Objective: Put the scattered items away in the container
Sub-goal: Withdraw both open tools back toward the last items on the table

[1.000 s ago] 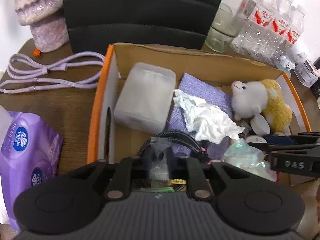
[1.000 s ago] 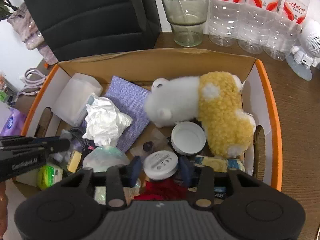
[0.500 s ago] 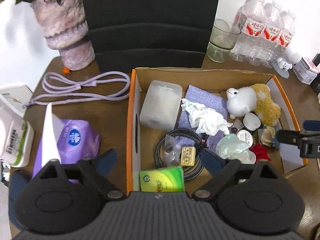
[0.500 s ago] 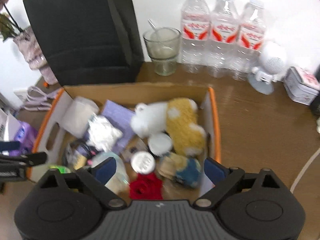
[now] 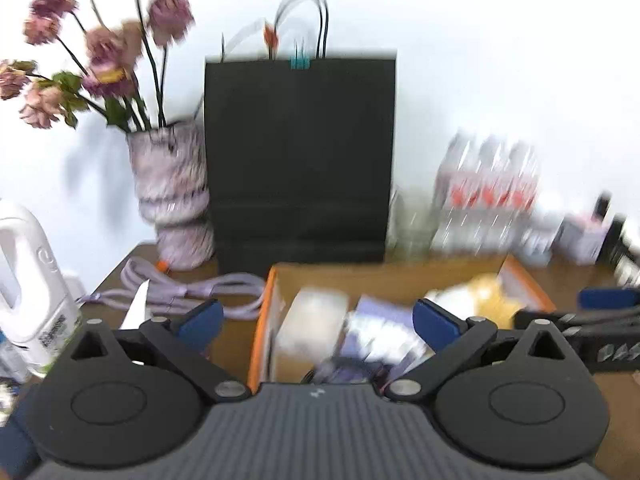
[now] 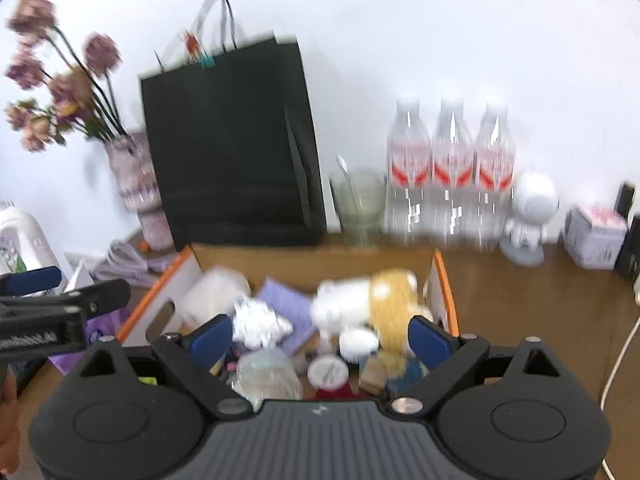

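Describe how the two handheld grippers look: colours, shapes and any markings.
Both look alike. The left gripper and the right gripper each have a dark grey ribbed body, two round black discs at the sides, black linkage arms with silver pivot pins, and blue finger pads. Seen from the side, each has white lettering, too blurred to read. No sleeve or cable on them is visible.

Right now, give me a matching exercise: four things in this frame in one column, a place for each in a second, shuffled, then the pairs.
Things:
1. plush toy
2. purple cable
3. water bottles
4. black paper bag

Places:
A. on the table left of the cardboard box
B. inside the cardboard box
C. standing behind the box, beside the flower vase
D. in a row by the wall, right of the glass cup

Pairs: 1-B, 2-A, 3-D, 4-C
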Action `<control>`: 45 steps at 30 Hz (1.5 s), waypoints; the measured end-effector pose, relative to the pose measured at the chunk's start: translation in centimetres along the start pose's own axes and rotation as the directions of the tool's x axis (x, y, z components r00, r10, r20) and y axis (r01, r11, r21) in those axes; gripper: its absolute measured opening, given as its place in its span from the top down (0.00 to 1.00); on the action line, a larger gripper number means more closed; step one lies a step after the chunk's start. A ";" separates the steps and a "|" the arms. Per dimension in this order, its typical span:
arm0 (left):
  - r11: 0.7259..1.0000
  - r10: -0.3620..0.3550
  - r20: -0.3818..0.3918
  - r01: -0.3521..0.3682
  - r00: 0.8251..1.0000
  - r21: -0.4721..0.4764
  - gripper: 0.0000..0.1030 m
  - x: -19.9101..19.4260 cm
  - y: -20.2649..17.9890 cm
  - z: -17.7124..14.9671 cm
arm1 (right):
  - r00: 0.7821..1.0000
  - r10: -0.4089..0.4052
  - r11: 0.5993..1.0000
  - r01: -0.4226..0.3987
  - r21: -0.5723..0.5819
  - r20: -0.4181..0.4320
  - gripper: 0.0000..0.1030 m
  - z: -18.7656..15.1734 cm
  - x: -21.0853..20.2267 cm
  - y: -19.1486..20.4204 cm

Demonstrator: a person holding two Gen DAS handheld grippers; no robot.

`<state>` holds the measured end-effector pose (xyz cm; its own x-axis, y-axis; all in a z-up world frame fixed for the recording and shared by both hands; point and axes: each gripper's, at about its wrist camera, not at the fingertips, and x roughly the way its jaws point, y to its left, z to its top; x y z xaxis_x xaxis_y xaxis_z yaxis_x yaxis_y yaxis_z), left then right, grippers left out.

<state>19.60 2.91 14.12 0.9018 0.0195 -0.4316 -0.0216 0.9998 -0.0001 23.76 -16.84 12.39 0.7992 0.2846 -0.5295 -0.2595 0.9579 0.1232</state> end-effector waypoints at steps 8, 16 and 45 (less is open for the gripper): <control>0.997 -0.033 0.055 0.030 0.998 0.067 0.00 -0.8 -1.1 -2.1 | 0.998 0.008 0.999 -0.010 0.033 0.060 0.08 -1.6 -0.5 -0.1; 0.996 -0.002 0.069 -0.004 0.998 0.087 0.00 -3.7 -1.6 -3.7 | 0.998 -0.012 0.999 0.009 0.037 0.062 0.05 -3.5 -2.6 0.5; 0.999 -0.024 -0.016 0.024 1.000 -0.027 0.00 -22.3 -2.3 -21.6 | 0.995 0.015 1.000 -0.017 -0.018 -0.100 0.02 -25.6 -19.0 4.4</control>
<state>-9.77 -0.04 4.21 0.8950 -0.0048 -0.4459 -0.0120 0.9993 -0.0349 -6.40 -19.07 1.53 0.7368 0.2936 -0.6091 -0.2825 0.9521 0.1172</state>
